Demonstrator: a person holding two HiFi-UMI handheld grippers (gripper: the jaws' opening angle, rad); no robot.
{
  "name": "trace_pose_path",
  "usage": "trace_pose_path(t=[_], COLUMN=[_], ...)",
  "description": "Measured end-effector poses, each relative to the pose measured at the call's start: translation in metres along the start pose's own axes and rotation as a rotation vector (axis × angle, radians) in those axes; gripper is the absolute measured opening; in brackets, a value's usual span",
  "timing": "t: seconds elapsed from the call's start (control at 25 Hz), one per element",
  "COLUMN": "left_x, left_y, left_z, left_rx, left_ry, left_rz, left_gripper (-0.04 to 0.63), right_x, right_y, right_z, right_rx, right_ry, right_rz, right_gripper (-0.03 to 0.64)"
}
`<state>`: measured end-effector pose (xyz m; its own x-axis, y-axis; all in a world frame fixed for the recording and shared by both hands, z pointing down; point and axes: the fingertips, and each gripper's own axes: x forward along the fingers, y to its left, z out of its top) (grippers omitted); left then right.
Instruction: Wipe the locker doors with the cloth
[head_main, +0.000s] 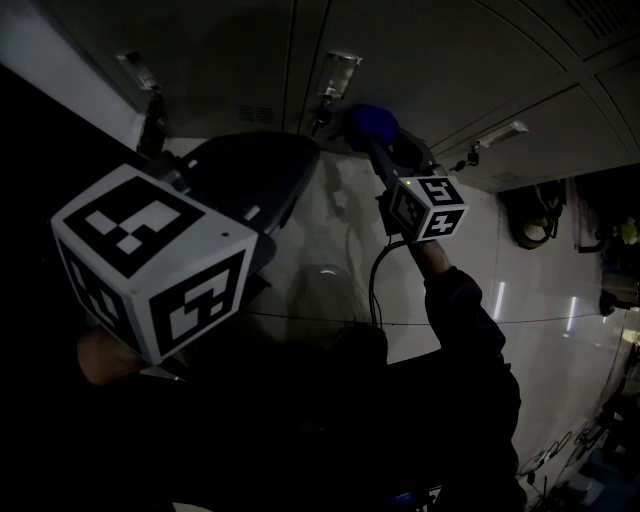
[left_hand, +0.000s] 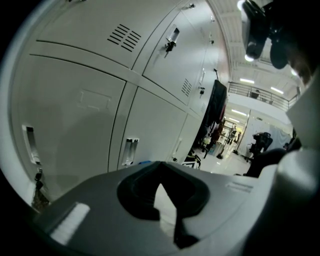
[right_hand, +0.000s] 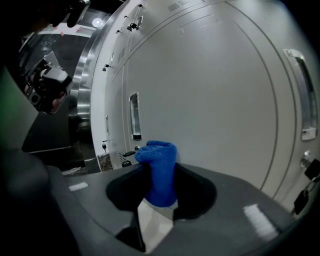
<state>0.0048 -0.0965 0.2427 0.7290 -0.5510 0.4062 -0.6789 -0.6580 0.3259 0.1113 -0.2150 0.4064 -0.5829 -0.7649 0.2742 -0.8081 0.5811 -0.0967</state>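
A bunched blue cloth (right_hand: 159, 172) sticks up from between the jaws of my right gripper (right_hand: 159, 200), which is shut on it. In the head view the cloth (head_main: 372, 122) is held up close to the pale grey locker doors (head_main: 420, 60), and the right gripper (head_main: 368, 135) reaches up behind its marker cube. The cloth's top is near a wide door panel (right_hand: 215, 95); whether they touch I cannot tell. My left gripper (head_main: 290, 160) is held low at the left, apart from the doors (left_hand: 75, 100). Its jaws (left_hand: 162, 172) are together with nothing in them.
Recessed handles (right_hand: 134, 116) and small locks (left_hand: 171, 41) dot the locker doors. A dark sleeve (head_main: 470, 340) and a black cable (head_main: 378, 280) trail from the right gripper. Dark clothing (left_hand: 216, 105) hangs past the locker row, with a lit hall beyond. Gear hangs at the right (head_main: 535, 215).
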Motion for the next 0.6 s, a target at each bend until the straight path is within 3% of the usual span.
trace_pose_path(t=[0.28, 0.6], left_x=[0.003, 0.004], left_y=[-0.002, -0.002], left_z=[0.0, -0.001], left_rx=[0.001, -0.002], left_ry=[0.001, 0.002], left_rz=[-0.006, -0.009], left_gripper=[-0.02, -0.02], right_x=[-0.032, -0.067], right_y=[-0.046, -0.093], right_z=[-0.011, -0.021], right_rx=[0.074, 0.056], right_ry=[-0.012, 0.009], right_rz=[-0.108, -0.265], right_gripper=[0.132, 0.133])
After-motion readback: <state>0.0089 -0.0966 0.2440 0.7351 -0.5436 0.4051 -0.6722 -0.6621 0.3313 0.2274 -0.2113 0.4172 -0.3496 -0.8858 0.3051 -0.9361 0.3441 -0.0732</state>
